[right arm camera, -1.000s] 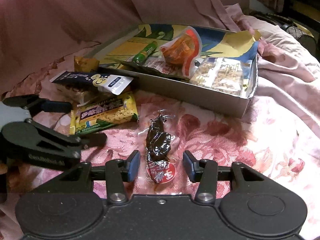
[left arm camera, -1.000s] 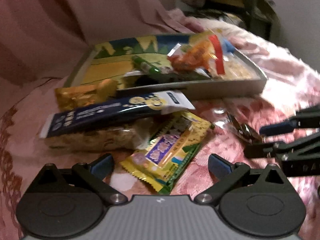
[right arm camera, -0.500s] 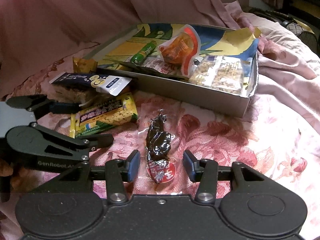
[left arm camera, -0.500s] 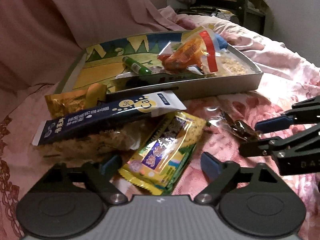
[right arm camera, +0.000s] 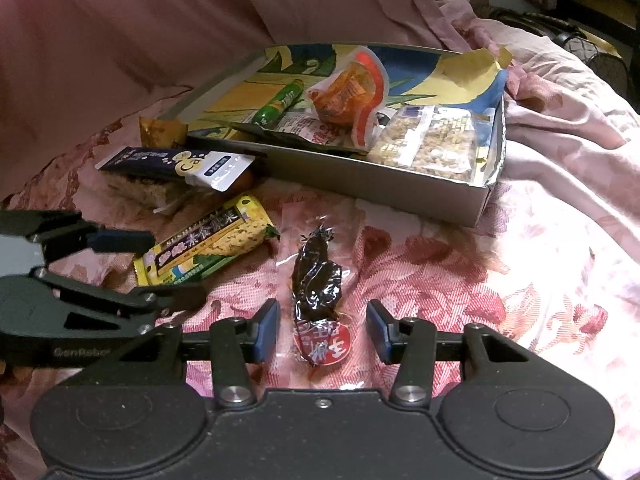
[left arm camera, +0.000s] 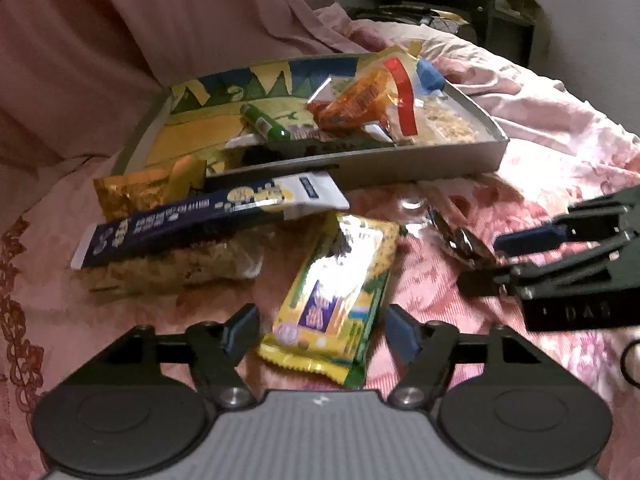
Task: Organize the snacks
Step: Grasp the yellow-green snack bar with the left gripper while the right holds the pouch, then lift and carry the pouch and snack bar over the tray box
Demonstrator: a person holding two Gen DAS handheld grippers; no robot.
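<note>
A shallow grey box on the pink floral bedspread holds several snack packets. My left gripper is open, its fingers on either side of the near end of a yellow-green snack bar. My right gripper is open around a dark vacuum-packed snack with a red label, which also shows in the left wrist view. A navy and white bar lies on a clear packet of crispy snack. A gold packet leans at the box's corner.
Inside the box are a green tube, an orange packet with a red stripe and clear granola packets. Pink fabric rises behind the box. Dark furniture stands at the back right.
My left gripper has shifted right and lined up on the yellow-green bar, which now lies between its fingers. My right gripper has held still around the dark snack.
</note>
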